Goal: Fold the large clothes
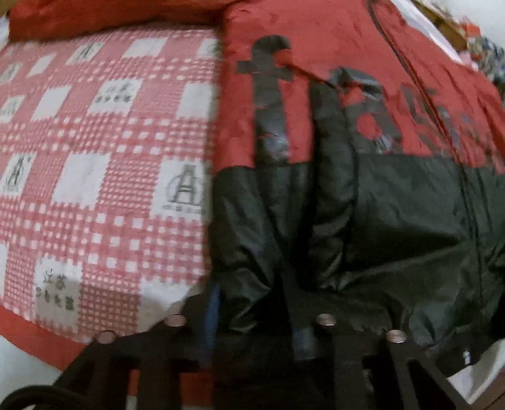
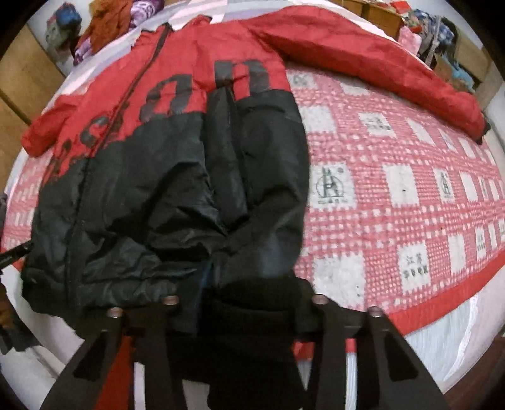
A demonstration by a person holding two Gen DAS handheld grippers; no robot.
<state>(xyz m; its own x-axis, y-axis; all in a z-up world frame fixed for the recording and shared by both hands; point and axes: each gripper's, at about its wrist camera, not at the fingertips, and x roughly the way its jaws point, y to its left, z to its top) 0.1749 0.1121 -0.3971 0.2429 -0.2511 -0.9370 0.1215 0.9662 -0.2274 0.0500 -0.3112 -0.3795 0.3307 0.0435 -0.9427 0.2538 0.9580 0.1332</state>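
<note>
A large red and black padded jacket [image 2: 176,164] lies front up on a pink checked bedspread [image 2: 394,195], its zip running up the middle. One red sleeve [image 2: 372,63] stretches out to the right; the other sleeve [image 2: 47,129] lies short at the left. My right gripper [image 2: 246,302] is at the black hem, shut on a bunch of the hem cloth. In the left wrist view the jacket [image 1: 363,189] fills the right side, and my left gripper [image 1: 252,325] is shut on its black hem near the left edge.
The bedspread [image 1: 94,157] has a red border [image 2: 442,309] near the bed's front edge, with white sheet below. Piled clothes [image 2: 101,28] lie at the far left, and wooden furniture with more clutter [image 2: 442,34] stands at the far right.
</note>
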